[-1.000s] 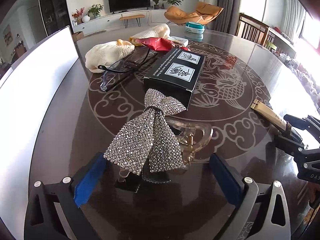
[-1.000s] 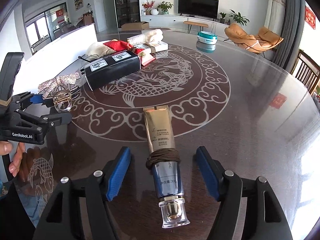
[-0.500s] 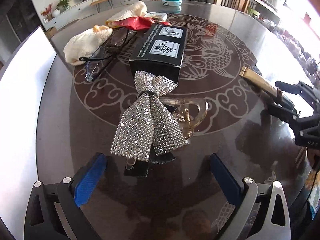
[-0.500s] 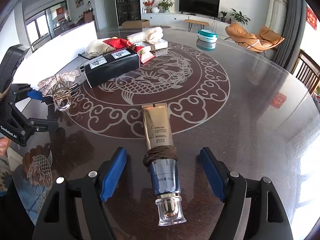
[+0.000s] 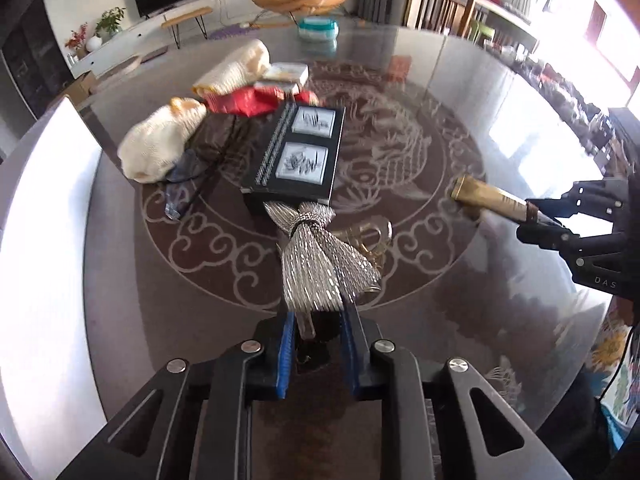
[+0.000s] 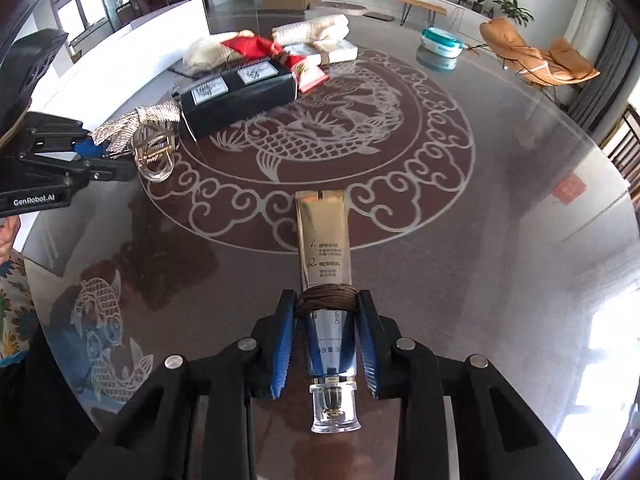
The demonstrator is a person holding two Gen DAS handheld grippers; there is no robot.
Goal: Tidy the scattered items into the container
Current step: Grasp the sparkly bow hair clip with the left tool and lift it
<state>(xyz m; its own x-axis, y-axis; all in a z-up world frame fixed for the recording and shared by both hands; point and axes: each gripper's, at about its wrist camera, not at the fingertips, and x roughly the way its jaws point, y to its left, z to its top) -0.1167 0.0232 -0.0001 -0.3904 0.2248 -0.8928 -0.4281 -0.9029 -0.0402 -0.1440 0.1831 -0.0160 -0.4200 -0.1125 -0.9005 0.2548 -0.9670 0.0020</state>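
Left claw (image 5: 316,320): clamped on the rhinestone bow hair clip (image 5: 320,260); lift straight, clearing the black box (image 5: 298,156).
Right claw (image 6: 326,320): closing around the gold cosmetic tube (image 6: 324,240) on the bench (image 6: 480,240); squeeze at the cord wrap.
Container: none clearly seen.

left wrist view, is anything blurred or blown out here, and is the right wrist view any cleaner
Left wrist view: the sequin bow clip is streaked by motion blur, the window side at right is blown out, and glare washes the table. Right wrist view: sharper, the print on the gold tube is crisp, with glare only on the table's right edge; both bend straight lines, fisheye.
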